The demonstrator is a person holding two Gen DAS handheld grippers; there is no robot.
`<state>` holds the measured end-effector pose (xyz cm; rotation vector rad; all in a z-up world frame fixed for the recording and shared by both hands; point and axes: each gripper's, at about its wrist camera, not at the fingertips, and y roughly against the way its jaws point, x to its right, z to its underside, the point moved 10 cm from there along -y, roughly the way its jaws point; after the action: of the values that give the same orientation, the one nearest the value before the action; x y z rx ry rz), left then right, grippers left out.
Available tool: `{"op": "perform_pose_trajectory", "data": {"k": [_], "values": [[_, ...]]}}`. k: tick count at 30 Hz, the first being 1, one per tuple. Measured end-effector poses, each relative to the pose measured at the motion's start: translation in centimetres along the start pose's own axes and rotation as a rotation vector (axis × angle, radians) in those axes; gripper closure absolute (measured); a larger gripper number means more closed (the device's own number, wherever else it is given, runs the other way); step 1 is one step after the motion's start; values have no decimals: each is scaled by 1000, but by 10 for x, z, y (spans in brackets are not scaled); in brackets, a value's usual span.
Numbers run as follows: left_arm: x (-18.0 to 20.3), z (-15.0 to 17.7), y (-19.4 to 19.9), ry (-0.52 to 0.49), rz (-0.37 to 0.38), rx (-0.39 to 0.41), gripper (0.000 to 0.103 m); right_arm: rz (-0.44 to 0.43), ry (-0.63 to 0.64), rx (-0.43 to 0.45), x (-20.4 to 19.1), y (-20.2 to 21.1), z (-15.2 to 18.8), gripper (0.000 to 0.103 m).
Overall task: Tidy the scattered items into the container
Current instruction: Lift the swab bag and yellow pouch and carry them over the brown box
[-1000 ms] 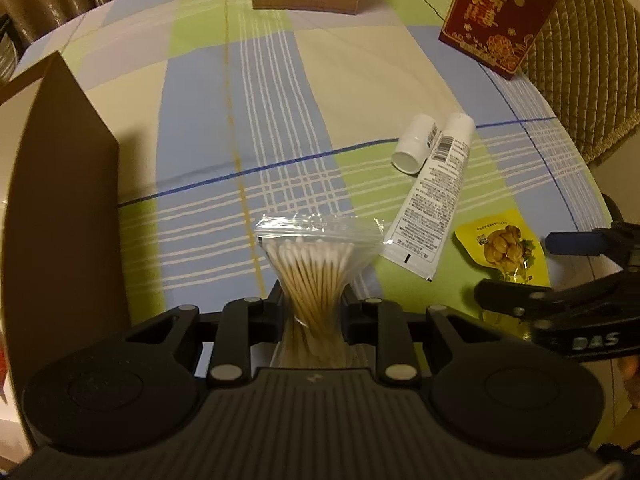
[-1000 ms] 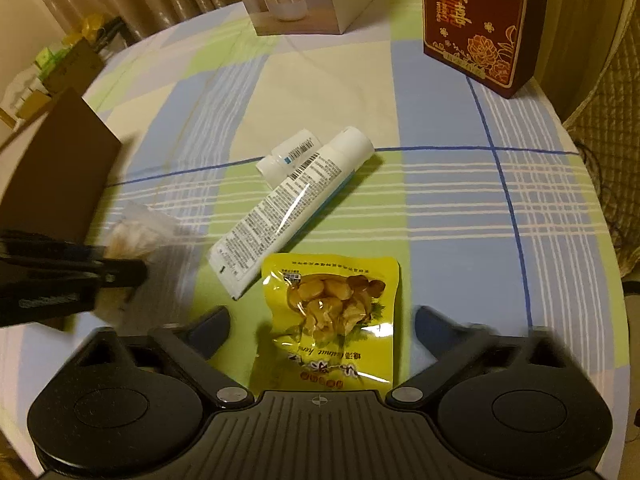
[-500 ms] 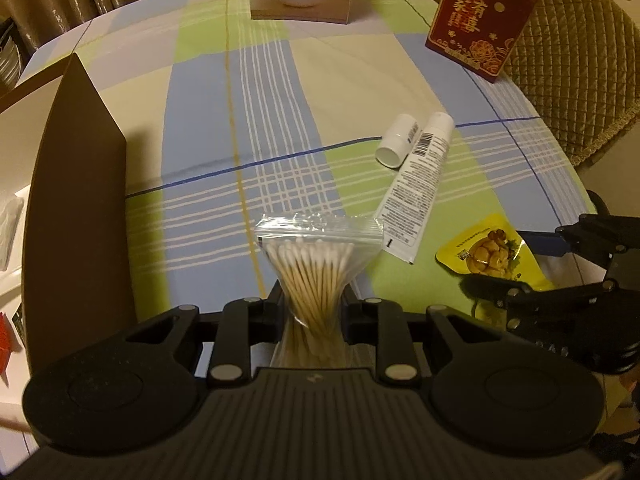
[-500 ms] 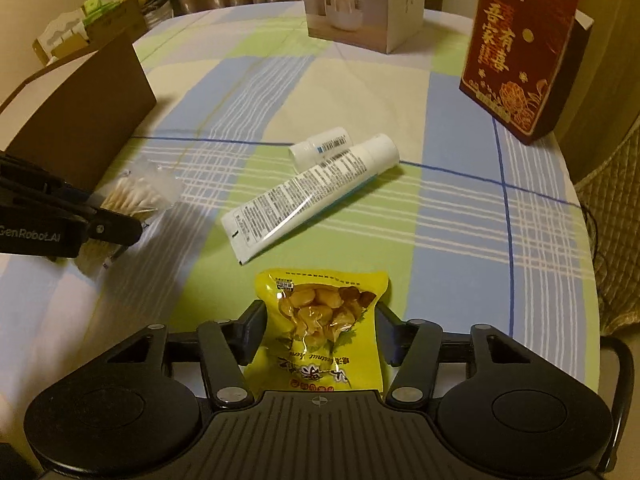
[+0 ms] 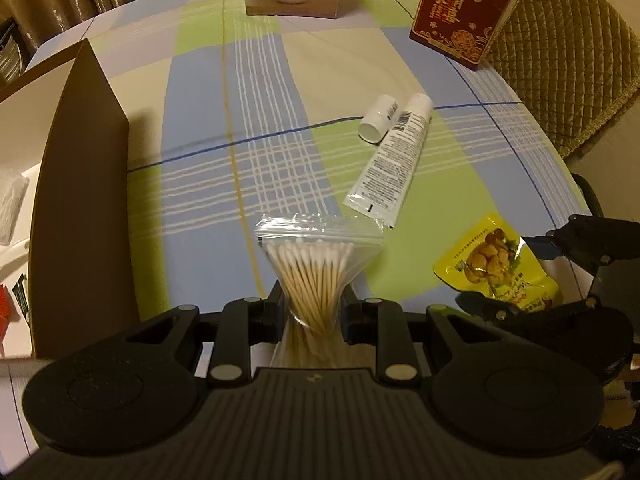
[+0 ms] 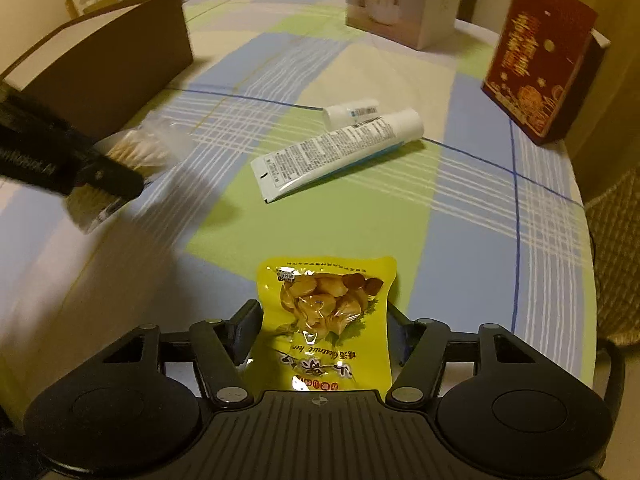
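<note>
My left gripper (image 5: 312,312) is shut on a clear zip bag of cotton swabs (image 5: 316,264) and holds it above the checked tablecloth, beside the brown cardboard box (image 5: 80,184) on its left. My right gripper (image 6: 320,320) is shut on a yellow snack packet (image 6: 324,308), lifted off the cloth; it also shows in the left wrist view (image 5: 496,264). A white tube (image 6: 340,152) and a small white bottle (image 6: 352,110) lie side by side on the table ahead.
A red gift box (image 6: 540,60) stands at the far right and a white product box (image 6: 400,4) at the back. The cardboard box (image 6: 104,52) holds a few items. A quilted chair (image 5: 560,52) stands past the table's right edge.
The right gripper closed on the snack packet and lifted it. The left gripper rose with the swab bag and drew nearer the cardboard box.
</note>
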<state>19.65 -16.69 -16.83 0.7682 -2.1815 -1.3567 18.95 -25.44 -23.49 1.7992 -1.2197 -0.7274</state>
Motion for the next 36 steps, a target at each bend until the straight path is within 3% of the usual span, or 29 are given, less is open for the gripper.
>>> {"op": "perform_pose_trajectory", "data": {"k": [1,5,22,36], "values": [[0,1,2,-1,0,4,82,-2,0,5,0,3,0,45],[0,4,11,4,-1,22,82,0,8,8,-3,15,-1,47],[-25,14,78,16,-8,143,82,-99,50,125,-49,73,-48,48],[-115,48,147,94,-87,205,82,-363,91,191,-138,107,-98,48]]}}
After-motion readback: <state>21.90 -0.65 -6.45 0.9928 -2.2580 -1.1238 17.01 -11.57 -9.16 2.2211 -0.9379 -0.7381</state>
